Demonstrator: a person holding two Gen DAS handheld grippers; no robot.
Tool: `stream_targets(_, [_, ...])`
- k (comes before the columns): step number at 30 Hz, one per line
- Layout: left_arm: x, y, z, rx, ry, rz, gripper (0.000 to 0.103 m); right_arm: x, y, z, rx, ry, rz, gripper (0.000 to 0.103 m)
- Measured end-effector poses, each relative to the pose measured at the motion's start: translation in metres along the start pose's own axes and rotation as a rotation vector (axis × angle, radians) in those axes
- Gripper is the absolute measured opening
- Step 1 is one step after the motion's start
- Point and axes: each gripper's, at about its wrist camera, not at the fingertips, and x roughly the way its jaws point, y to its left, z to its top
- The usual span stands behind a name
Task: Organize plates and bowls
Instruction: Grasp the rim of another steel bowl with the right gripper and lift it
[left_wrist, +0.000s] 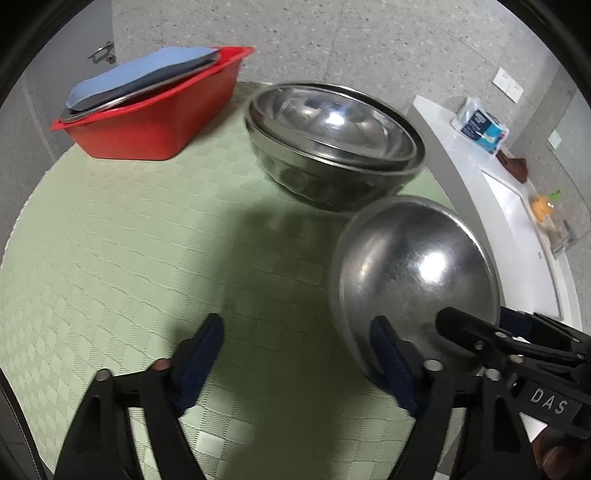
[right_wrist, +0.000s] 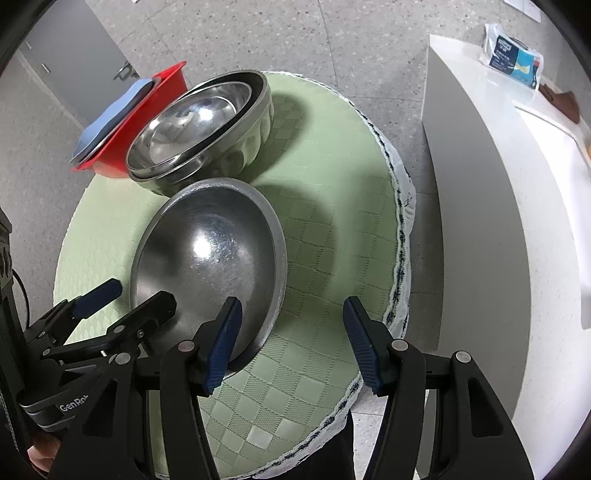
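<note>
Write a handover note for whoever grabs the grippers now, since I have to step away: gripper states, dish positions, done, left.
Left gripper: open, one finger beside the upside-down bowl.
Right gripper: open, one finger at that bowl's near rim; nothing gripped.
Things: upside-down bowl sits on the green cloth, just in front of the nested bowl stack; plates lie in the red tub.
Done: other bowls nested, plates in tub.
Left: probably turn the last bowl over and nest it.

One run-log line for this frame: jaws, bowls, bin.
left gripper: open | right gripper: open | loose bowl: on mat, unheld | nested bowls: stacked | red bin: plates inside
</note>
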Motion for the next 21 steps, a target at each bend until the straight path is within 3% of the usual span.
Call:
stream_targets(6, [0.003, -0.010, 0.002, 0.031, 0.002, -0.040, 0.039, -0.001, 0.005, -0.001, -0.026, -0.003, 0.023, 0.055])
stream_targets(10, [0.003, -0.020, 0.003, 0.071, -0.003, -0.064, 0.019, -0.002, 0.010, -0.002, -0.044, -0.004, 0.042, 0.039])
stream_targets(13, [0.004, -0.026, 0.003, 0.090, -0.008, -0.063, 0.017, -0.004, 0.014, -0.001, -0.060, -0.009, 0.051, 0.031])
stream_targets(21, [-0.016, -0.033, 0.009, 0.098, -0.058, -0.101, 0.017, -0.024, 0.013, 0.003, -0.060, -0.047, 0.049, 0.031])
